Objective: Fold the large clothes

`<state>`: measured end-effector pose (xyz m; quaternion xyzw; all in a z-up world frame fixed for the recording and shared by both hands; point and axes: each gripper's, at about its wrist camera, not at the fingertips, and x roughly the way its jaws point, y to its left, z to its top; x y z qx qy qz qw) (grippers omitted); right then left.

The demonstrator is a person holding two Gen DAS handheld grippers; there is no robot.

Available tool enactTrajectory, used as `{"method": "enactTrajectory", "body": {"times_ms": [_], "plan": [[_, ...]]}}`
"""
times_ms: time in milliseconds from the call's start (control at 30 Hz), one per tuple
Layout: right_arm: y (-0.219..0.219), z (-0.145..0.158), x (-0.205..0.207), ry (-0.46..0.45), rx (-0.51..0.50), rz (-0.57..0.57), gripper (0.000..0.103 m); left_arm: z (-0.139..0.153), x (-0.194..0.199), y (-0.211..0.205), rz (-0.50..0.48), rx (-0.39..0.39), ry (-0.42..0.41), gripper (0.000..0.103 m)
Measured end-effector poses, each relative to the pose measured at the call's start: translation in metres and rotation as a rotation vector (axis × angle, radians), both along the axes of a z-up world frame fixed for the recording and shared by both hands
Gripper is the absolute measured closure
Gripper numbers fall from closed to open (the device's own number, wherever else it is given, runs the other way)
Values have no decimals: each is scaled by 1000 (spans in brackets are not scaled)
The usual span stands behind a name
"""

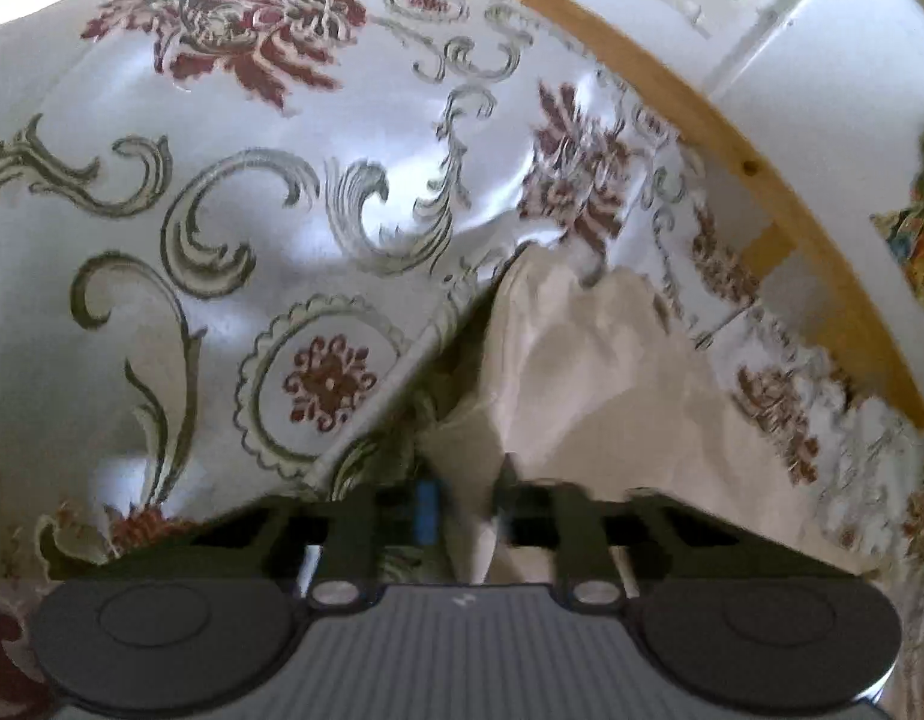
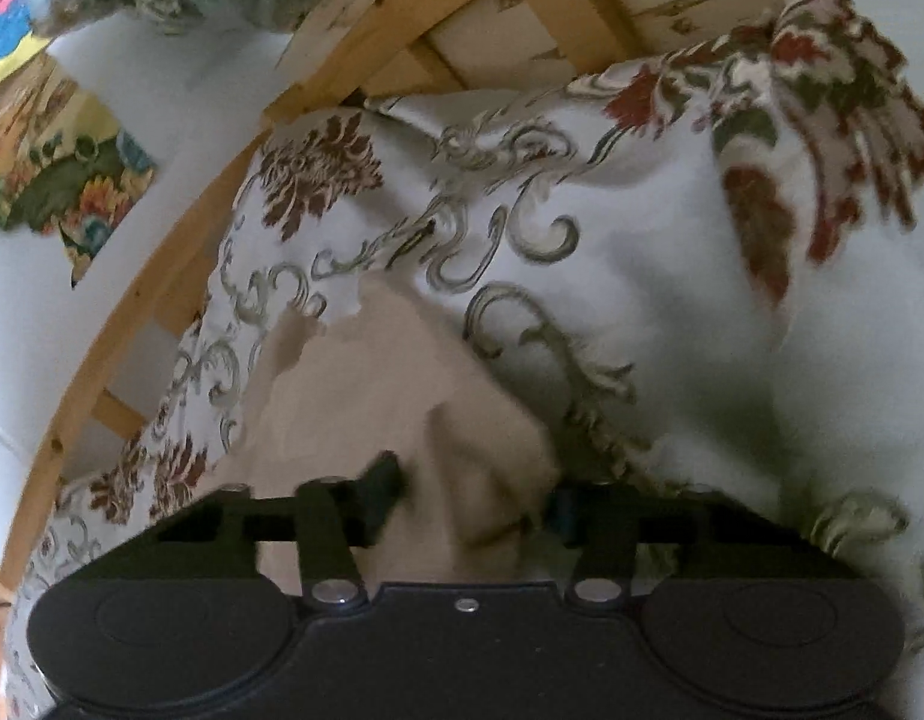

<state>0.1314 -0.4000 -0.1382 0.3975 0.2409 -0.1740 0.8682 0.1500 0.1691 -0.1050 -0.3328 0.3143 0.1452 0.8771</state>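
Observation:
A plain beige cloth (image 1: 594, 372) lies bunched against a shiny white cloth with red flowers and grey-green scrolls (image 1: 252, 210); its far end runs under an edge of that floral cloth. In the left wrist view my left gripper (image 1: 465, 498) has its fingers close together, pinching a fold of the beige cloth. In the right wrist view the same beige cloth (image 2: 366, 372) rises in a thick fold between the fingers of my right gripper (image 2: 471, 504), filling the gap. The floral cloth (image 2: 642, 276) spreads to the right and beyond. Both views are blurred.
A light wooden frame (image 1: 732, 156) with rails (image 2: 366, 36) runs along the far side of the cloths. Beyond it lies a white surface (image 1: 822, 60) with colourful patterned pieces (image 2: 60, 168).

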Motion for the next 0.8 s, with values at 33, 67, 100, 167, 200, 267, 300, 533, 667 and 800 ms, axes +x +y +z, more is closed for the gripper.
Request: {"method": "enactTrajectory", "body": {"times_ms": [33,67,100,167,200,267,300,533,667,800], "plan": [[-1,2,0,-4,-7,2,67,3,-2,-1,-8,18,-13,99],[1,6,0,-1,-31,6,70,8,-3,-4,-16,40,-34,99],[4,10,-1,7,-60,14,71,12,-5,-6,-21,57,-55,100],[12,17,-1,20,-120,22,77,19,-9,-5,-24,50,-84,101],[15,20,-1,19,-140,24,79,23,-10,-3,-25,36,-96,102],[22,27,-7,13,-180,34,86,33,-12,3,-16,21,-129,102],[25,30,-12,11,-194,38,86,37,-13,6,-10,25,-143,102],[37,46,-48,-21,-142,68,86,36,-16,22,22,54,-143,102],[38,37,-50,72,-126,48,72,25,-18,28,26,25,-121,101],[29,33,-51,87,-118,-1,60,23,-21,32,22,6,-121,84]]}}
